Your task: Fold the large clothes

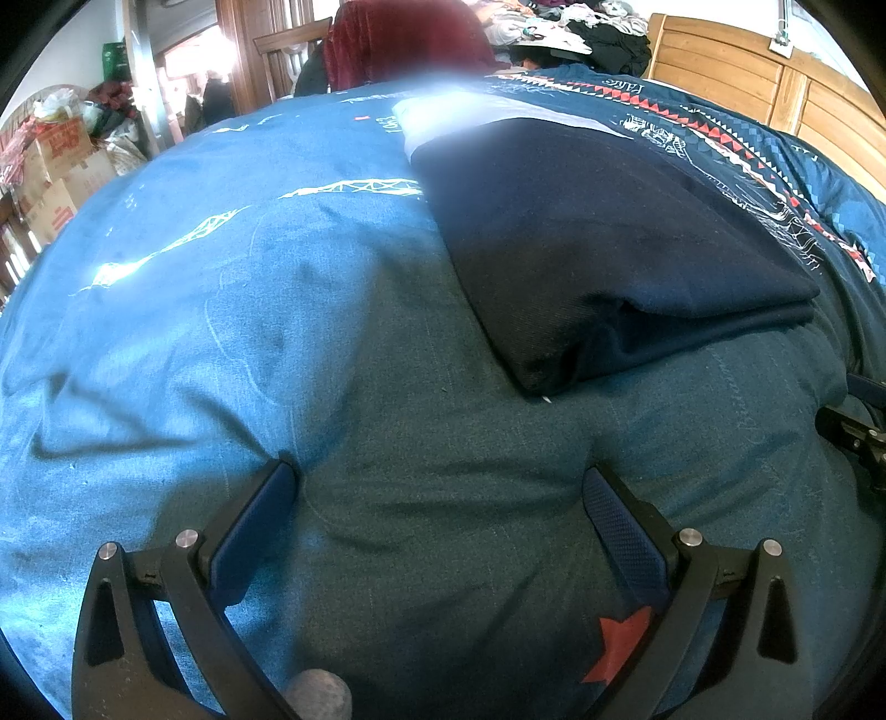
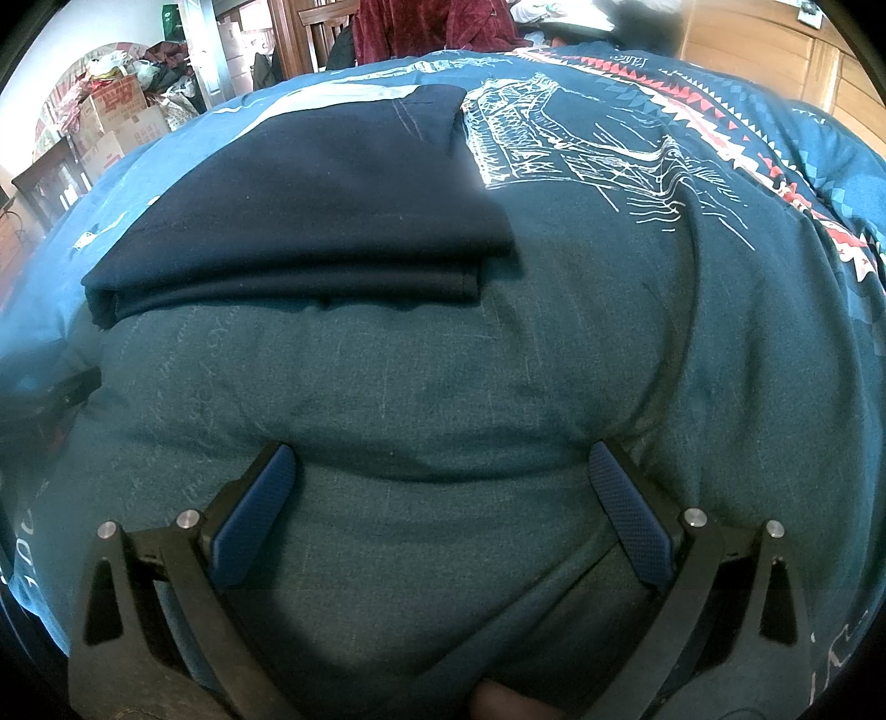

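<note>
Folded navy garment point(image 1: 603, 249) on blue bedspread point(image 1: 221, 310), L hand-held gripper point(image 1: 440, 501) & R hand-held gripper point(image 2: 443, 482) both spread apart, empty

Far clothes pile point(image 1: 576, 25) blurred; right tool point(image 1: 855, 437) cut off at frame edge.

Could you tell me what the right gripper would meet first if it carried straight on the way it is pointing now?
Probably the teal quilt, which bulges up just ahead of the open right gripper. The folded navy garment lies further on and to the left, though fisheye depth is uncertain.
</note>
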### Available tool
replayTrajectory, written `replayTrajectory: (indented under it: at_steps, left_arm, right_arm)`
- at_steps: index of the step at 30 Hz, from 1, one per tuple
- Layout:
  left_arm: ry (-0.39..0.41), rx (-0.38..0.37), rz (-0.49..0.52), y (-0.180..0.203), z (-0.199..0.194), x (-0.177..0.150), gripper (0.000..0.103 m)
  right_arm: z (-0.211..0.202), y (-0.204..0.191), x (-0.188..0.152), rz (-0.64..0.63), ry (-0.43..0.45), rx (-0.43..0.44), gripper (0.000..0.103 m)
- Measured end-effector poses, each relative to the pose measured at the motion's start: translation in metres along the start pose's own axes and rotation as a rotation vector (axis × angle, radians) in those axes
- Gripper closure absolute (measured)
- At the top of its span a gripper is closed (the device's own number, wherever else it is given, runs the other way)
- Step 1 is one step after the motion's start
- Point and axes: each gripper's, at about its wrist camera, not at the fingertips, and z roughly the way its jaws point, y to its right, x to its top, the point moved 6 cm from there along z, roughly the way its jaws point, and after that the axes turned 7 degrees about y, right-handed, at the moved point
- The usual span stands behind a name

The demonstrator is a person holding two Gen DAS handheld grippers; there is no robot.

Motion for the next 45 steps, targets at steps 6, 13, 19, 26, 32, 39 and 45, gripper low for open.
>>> replayTrajectory:
  at_steps: [6,13,19,26,32,39,45]
  left_arm:
    - [0.0,0.0,0.0,0.0,0.0,0.0,0.0]
    - [-0.012,0.014,0.006,0.002,-0.001,0.001,0.0]
    - [-0.066,0.026,0.01,0.005,0.001,0.006,0.0]
    - [-0.044,0.055,-0.022,0.005,0.004,0.008,0.0]
    - [-0.035,0.037,-0.058,0.002,0.005,0.01,0.0]
    - [-0.022,0.026,-0.077,0.0,0.005,0.012,0.0]
    - [0.016,0.053,-0.084,0.0,-0.015,0.025,0.0]
  right_arm:
    - [0.0,0.0,0.0,0.0,0.0,0.0,0.0]
    - [0.0,0.0,0.0,0.0,-0.004,-0.001,0.0]
    - [0.001,-0.001,0.003,-0.001,-0.051,-0.018,0.0]
    - [0.004,0.0,0.006,0.022,-0.074,-0.025,0.0]
    - [0.005,0.001,0.004,0.026,-0.041,-0.012,0.0]
    - [0.002,0.0,0.008,0.021,-0.056,-0.026,0.0]
    - [-0.043,-0.012,0.037,0.007,0.015,-0.015,0.0]
